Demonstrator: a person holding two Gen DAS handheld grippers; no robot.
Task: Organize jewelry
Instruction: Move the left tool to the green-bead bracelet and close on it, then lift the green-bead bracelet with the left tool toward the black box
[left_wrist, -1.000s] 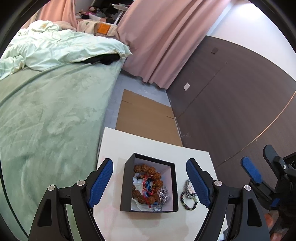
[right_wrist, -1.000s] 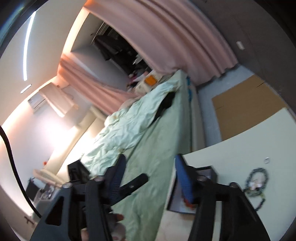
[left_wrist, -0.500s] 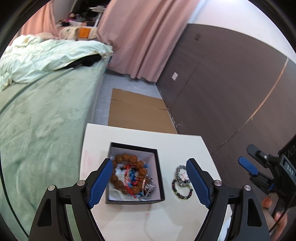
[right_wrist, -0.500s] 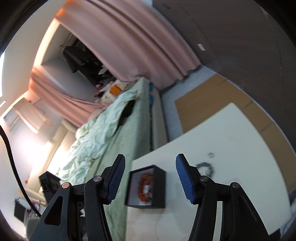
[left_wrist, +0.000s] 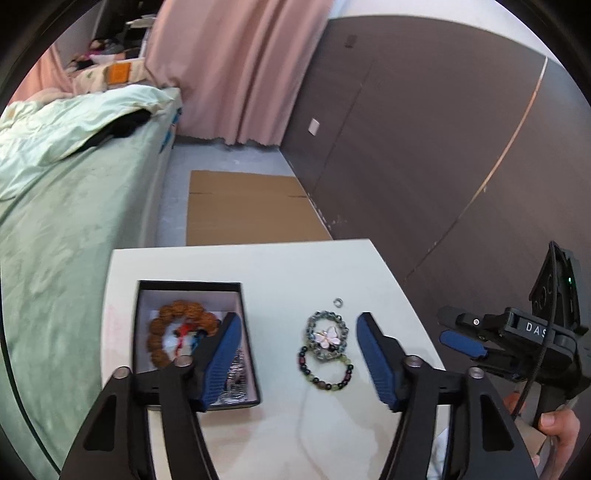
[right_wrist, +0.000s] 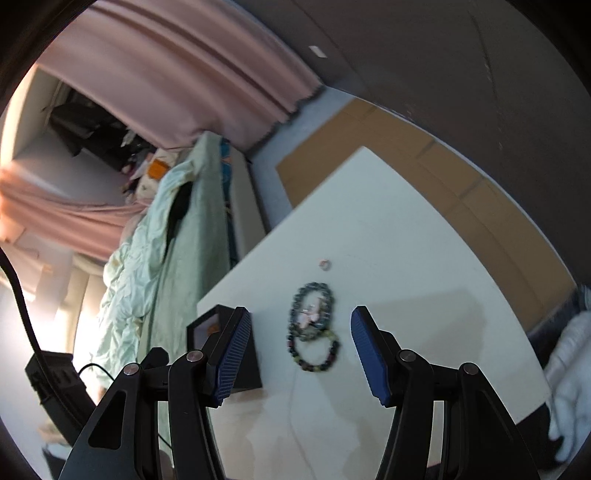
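A black jewelry box (left_wrist: 243, 332) with a white lining sits on the left of a white table (left_wrist: 280, 273). It holds a brown bead bracelet (left_wrist: 177, 314), red-blue cords and silver pieces. Right of the box lie a grey-green bracelet with a butterfly charm (left_wrist: 328, 336), a dark multicolour bead bracelet (left_wrist: 327, 373) and a small ring (left_wrist: 338, 302). My left gripper (left_wrist: 295, 354) is open above these bracelets. My right gripper (right_wrist: 299, 350) is open over the same bracelets (right_wrist: 312, 314); it also shows at the right of the left wrist view (left_wrist: 465, 341).
A bed with a green cover (left_wrist: 62, 206) runs along the table's left side. Flat cardboard (left_wrist: 251, 206) lies on the floor beyond the table. A dark panelled wall (left_wrist: 424, 147) stands to the right. Pink curtains (left_wrist: 229, 66) hang at the back.
My left gripper has shifted right, from over the box to over the loose bracelets. My right gripper has swung down and toward the table, now framing the same bracelets.
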